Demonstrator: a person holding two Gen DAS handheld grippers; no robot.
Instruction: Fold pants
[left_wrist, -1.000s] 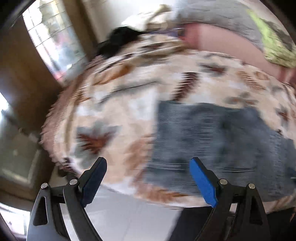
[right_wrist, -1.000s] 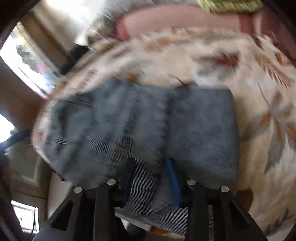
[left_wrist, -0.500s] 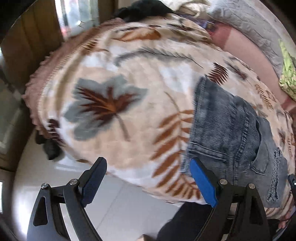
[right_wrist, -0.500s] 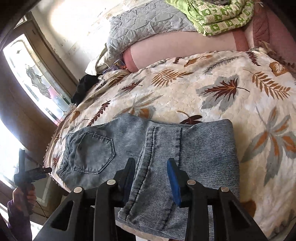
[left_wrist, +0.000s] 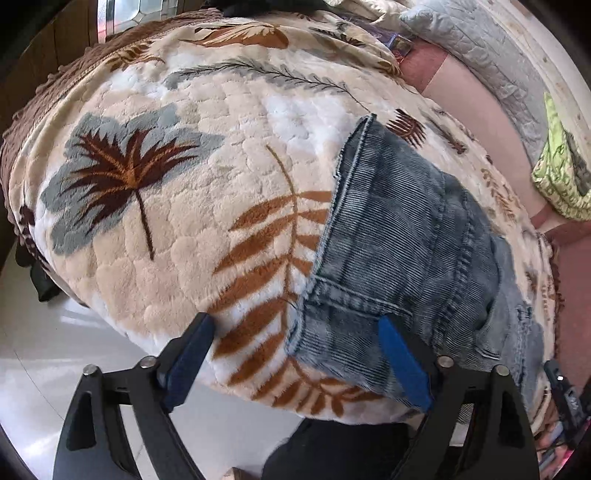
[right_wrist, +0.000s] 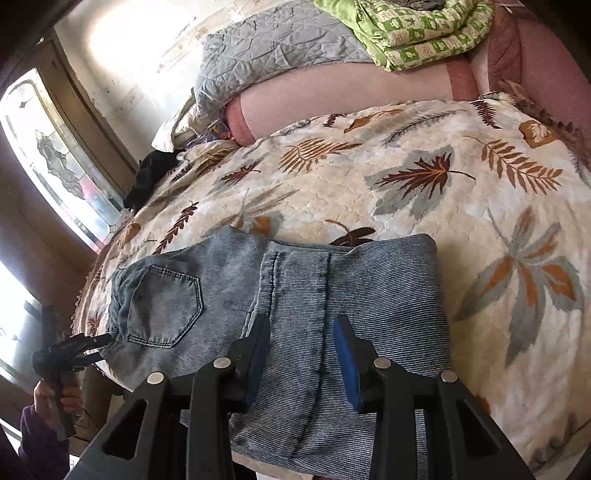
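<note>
Both tongs (left_wrist: 291, 354) (right_wrist: 301, 354) apart over folded jeans (right_wrist: 295, 295) on leaf-print blanket (right_wrist: 461, 192).

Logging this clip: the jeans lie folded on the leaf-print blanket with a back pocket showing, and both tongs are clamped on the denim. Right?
Not quite. Neither pair is clamped: the left tongs stand wide open and the right tongs are parted above the denim, as each wrist view shows. The rest holds: the jeans lie folded on the blanket with a back pocket showing.
</note>
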